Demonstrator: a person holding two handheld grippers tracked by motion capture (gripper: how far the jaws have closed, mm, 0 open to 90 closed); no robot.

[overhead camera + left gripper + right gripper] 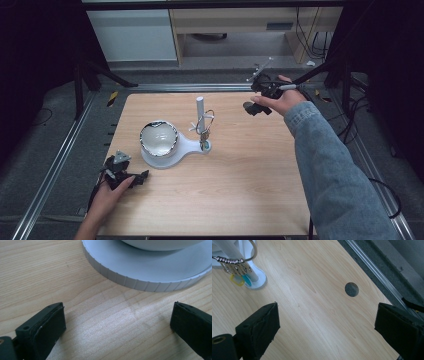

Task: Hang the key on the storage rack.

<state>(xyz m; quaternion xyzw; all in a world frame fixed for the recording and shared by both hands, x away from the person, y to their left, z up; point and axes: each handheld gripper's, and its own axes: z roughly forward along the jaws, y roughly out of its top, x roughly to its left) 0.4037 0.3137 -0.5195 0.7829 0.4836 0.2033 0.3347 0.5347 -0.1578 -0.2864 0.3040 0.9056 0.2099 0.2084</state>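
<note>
Both tongs are spread wide with nothing pinched: the left gripper (131, 178) is parked on the table (240, 190) with the ribbed base of the white stand (130, 281) just ahead of its jaws, while the right gripper (257, 100) is held up at the far edge, well apart from everything. The key ring (235, 261) with its bunch of keys is hung on the stand's peg, off to the upper left of the right jaws. Probably best if the base gets steadied first, then the ring is approached square-on so it's lifted off cleanly instead of snagged.
</note>
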